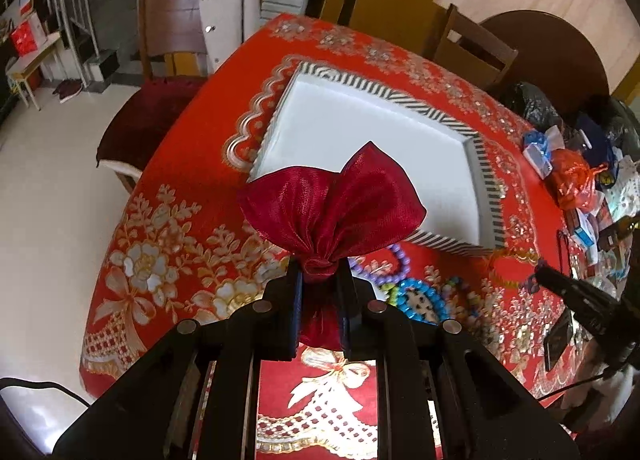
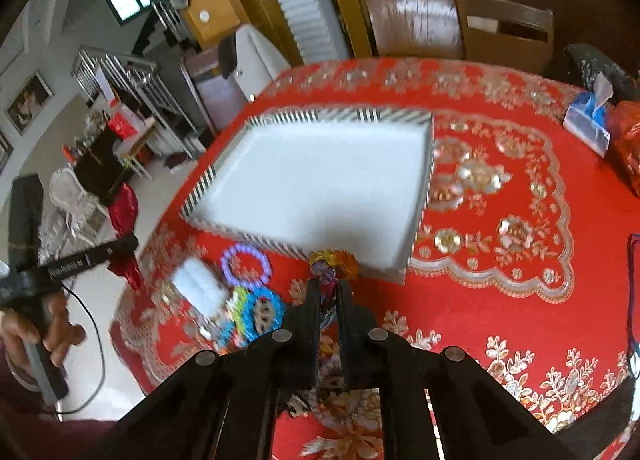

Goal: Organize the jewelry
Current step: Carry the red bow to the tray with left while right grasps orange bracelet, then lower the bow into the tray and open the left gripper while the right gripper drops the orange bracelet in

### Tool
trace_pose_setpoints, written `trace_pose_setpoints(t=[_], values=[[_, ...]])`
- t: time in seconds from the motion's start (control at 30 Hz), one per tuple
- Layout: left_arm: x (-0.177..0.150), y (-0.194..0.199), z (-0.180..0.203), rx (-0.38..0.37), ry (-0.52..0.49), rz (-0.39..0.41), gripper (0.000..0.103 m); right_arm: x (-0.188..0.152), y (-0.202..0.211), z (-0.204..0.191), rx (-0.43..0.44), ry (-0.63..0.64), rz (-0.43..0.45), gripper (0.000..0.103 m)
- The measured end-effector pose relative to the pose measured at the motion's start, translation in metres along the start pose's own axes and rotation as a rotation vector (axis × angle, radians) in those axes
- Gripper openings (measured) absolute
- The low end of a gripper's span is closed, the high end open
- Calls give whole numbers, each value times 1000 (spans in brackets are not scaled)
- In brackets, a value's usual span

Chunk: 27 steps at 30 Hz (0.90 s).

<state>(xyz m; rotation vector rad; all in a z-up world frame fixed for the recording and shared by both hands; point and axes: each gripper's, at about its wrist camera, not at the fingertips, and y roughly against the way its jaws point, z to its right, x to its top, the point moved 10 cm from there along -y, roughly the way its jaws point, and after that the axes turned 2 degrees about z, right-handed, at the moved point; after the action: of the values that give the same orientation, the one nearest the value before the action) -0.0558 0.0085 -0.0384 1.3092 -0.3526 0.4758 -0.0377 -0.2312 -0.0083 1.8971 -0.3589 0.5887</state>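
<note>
The red organza pouch (image 1: 328,216) is pinched at its gathered neck between the jaws of the left gripper (image 1: 320,280). Its long axis runs along the fingers: the flared, sheer, shiny top points away from the gripper toward the tray, and the rounded body sits back between the fingers.

The right gripper (image 2: 329,287) is closed on an amber and purple beaded bracelet (image 2: 334,262), whose translucent beads stick out just past the fingertips, at the near edge of the tray (image 2: 248,122).

The tray is a shallow rectangle with a plain white floor and a black-and-white striped rim. It lies directly ahead of both grippers on the red tablecloth (image 2: 500,280), which is embroidered with gold and silver flowers.

Only the right wrist view shows the person's hand (image 2: 44,334) holding the left gripper's handle, with the pouch hanging off to the left, and a white foam-like block (image 2: 199,288) beside the pile. Both views show a purple bead bracelet (image 2: 247,265) and a blue bead ring (image 1: 420,300) on the cloth, just ahead of the fingers and short of the tray.
</note>
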Motion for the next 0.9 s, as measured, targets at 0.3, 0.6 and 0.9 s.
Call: trace_pose_setpoints(t=[0.3,0.6,0.9], values=[[33,5,13,-3,-38,37,13,39,-6,-11,14,-1,52,7],[74,-29,24,-11,-65,20,13,56,-56,-12,27,-41,2,7],[75,-106,26,28,-89,-118,13,31,-105,52,-126,-144,-141,7]])
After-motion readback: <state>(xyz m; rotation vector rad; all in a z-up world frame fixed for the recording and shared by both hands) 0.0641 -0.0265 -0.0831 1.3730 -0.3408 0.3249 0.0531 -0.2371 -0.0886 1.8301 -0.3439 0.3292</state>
